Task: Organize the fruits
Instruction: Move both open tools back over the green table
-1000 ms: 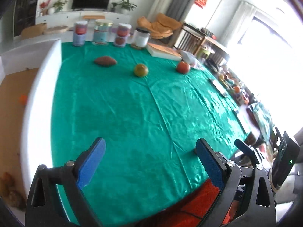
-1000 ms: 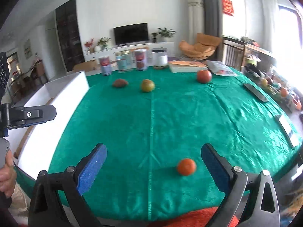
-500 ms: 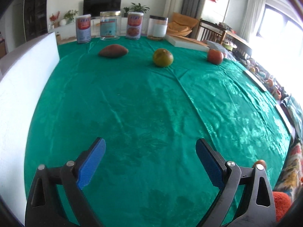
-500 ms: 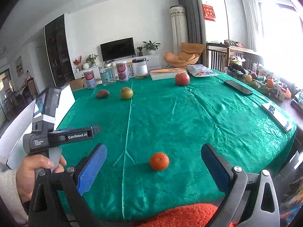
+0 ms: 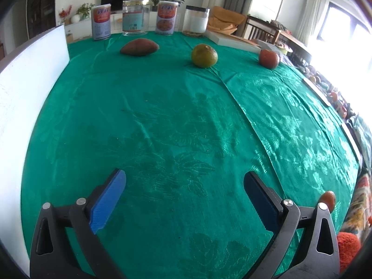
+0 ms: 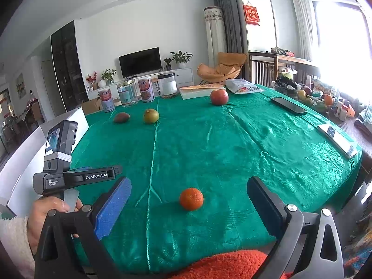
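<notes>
On the green tablecloth [image 6: 209,144] lay four fruits: one small orange [image 6: 191,198] nearest its front edge, one green-yellow round fruit [image 6: 151,116], one brown oval fruit [image 6: 121,117] and one red round fruit [image 6: 219,97] toward its far edge. Along that far edge stood four containers: two labelled cans [image 6: 106,100] [image 6: 146,90] and two clear jars [image 6: 127,95] [image 6: 169,85]. One white box [image 6: 200,91] and one bag [image 6: 243,86] lay near the red fruit. Two flat devices [image 6: 288,105] [image 6: 337,137] lay along the cloth's right side.
</notes>
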`<state>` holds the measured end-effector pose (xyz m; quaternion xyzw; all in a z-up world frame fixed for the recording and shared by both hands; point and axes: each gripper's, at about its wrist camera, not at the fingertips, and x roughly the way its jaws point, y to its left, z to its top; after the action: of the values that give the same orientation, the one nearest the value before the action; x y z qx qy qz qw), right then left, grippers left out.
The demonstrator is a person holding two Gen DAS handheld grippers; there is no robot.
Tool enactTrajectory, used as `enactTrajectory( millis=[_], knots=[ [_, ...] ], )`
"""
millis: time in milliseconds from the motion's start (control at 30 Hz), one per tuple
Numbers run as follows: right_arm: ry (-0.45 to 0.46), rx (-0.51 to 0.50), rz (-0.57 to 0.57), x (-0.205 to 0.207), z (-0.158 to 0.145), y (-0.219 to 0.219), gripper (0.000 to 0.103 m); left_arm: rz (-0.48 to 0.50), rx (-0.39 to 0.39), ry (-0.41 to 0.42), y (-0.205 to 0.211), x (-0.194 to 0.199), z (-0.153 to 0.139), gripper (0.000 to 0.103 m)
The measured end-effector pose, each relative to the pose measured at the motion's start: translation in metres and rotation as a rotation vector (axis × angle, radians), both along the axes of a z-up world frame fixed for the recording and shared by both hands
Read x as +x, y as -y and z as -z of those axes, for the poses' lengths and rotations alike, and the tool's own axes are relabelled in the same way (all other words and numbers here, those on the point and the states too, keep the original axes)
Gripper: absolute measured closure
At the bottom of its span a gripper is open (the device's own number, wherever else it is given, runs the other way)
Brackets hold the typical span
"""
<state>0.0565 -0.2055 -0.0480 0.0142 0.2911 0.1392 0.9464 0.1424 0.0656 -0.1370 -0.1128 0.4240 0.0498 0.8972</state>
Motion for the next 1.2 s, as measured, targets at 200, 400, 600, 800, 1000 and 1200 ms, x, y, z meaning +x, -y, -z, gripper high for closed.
enactTrajectory(
  millis=[200,400,600,800,1000,1200],
  knots=[
    [0.001,0.010,-0.001,-0.0010,0.0002,0.0028,0.004,0.002,0.032,-0.017,0.0035,0.0023,0.0012,0.001],
    [0.007,0.013,-0.002,-0.0025,0.0000,0.0044,0.004,0.003,0.056,-0.029,0.0057,0.0036,0.0022,0.001],
    [0.007,0.012,-0.002,-0.0027,0.0005,0.0043,0.004,0.003,0.068,-0.035,0.0069,0.0044,0.0027,0.001],
    [0.007,0.012,-0.002,-0.0028,0.0004,0.0043,0.003,0.004,0.072,-0.038,0.0073,0.0047,0.0028,0.001],
    [0.007,0.013,-0.002,-0.0029,0.0003,0.0043,0.003,0.004,0.073,-0.038,0.0073,0.0047,0.0027,0.001],
    [0.006,0.014,-0.003,-0.0028,0.0005,0.0046,0.003,0.003,0.074,-0.039,0.0073,0.0048,0.0027,0.001]
  ],
)
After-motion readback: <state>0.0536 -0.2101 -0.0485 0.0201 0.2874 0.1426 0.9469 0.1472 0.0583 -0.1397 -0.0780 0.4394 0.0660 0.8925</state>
